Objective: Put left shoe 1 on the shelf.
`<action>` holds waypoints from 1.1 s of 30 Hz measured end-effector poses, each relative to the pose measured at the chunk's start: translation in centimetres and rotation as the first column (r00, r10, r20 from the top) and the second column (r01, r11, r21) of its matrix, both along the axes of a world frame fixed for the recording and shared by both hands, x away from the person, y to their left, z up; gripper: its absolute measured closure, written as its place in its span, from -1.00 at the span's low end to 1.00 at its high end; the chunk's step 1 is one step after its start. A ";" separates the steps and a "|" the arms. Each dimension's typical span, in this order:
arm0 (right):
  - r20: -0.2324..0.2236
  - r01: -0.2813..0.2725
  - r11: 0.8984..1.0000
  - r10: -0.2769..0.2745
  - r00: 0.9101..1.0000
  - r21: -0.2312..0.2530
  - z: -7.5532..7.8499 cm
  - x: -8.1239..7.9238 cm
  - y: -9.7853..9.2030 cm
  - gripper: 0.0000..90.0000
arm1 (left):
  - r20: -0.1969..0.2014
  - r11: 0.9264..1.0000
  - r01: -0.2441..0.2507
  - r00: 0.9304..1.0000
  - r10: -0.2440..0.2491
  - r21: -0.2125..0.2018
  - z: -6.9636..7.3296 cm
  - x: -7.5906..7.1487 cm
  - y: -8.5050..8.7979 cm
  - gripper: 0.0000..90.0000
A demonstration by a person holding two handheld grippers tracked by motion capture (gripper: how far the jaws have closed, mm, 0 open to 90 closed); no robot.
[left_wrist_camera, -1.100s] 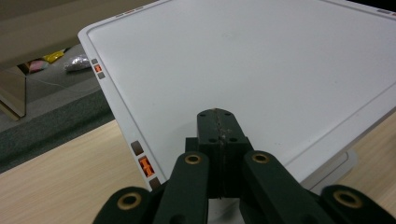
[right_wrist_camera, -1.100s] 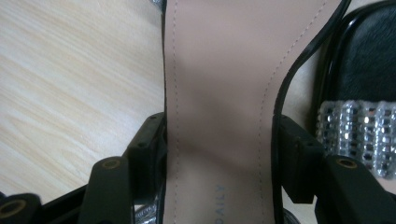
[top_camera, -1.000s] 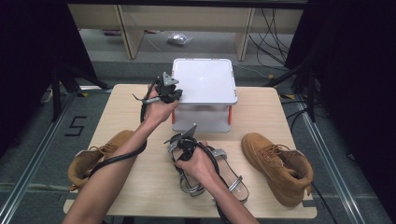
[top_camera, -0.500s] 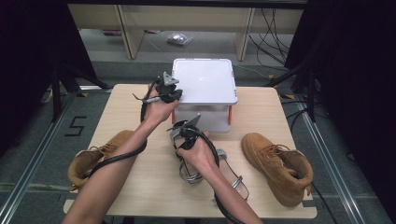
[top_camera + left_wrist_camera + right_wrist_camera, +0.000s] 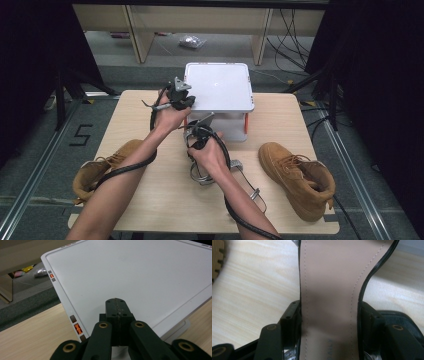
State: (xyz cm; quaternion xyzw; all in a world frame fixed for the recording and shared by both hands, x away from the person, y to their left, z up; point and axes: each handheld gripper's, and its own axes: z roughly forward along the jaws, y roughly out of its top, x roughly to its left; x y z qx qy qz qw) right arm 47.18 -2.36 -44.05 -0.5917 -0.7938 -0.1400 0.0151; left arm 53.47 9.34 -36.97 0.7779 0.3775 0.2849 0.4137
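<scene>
My right gripper is shut on a sandal with a beige insole and black edging, one jaw pressing on each side. In the high view that gripper holds the sandal's silver straps just above the table, in front of the white box. My left gripper is shut with nothing between its jaws. It sits at the left edge of the box's flat white top, and its closed tip lies over that surface.
A second silver sandal lies on the wooden table by my right forearm. One tan boot lies at the table's left edge, another at the right. The box stands on orange posts at the back centre.
My right hand has carried the sandal away from me toward the front of the white box and slightly up. The left gripper has stayed at the box top.
</scene>
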 end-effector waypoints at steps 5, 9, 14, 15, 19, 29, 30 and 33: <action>0.051 -0.057 0.998 0.059 0.997 -0.040 -0.5 1.0 -0.3 -0.04 | -0.003 1.000 -0.002 1.000 0.002 -0.006 0.0 -0.1 0.0 0.99; 0.055 -0.023 0.999 0.025 0.998 -0.036 -0.6 1.3 0.1 -0.04 | -0.004 1.000 0.000 1.000 0.000 -0.005 0.0 -0.1 0.0 0.99; 0.058 0.003 0.999 0.000 0.998 -0.040 -0.7 1.9 0.4 -0.04 | -0.006 1.000 -0.002 1.000 0.002 -0.008 0.0 -0.1 0.0 0.99; 0.057 -0.022 0.999 0.024 0.998 -0.035 -0.6 2.1 0.3 -0.04 | -0.005 1.000 -0.001 1.000 0.001 -0.007 0.0 -0.1 0.0 0.99; 0.062 0.022 0.999 -0.020 0.998 -0.033 -0.8 2.4 0.6 -0.04 | -0.005 1.000 0.002 1.000 -0.002 0.000 0.0 -0.1 0.0 0.99; 0.086 0.019 0.998 -0.014 0.996 -0.058 -1.3 3.2 0.9 -0.04 | -0.006 1.000 0.009 1.000 -0.009 -0.003 0.0 -0.1 0.1 0.99; 0.065 0.069 0.998 -0.068 0.996 -0.010 -1.4 3.2 1.3 -0.04 | -0.003 1.000 -0.001 1.000 0.001 -0.018 0.0 -0.1 -0.1 0.99; 0.076 -0.003 0.998 0.008 0.997 -0.067 -1.5 3.5 0.8 -0.04 | -0.003 1.000 0.001 1.000 -0.001 -0.017 0.0 -0.1 0.0 0.99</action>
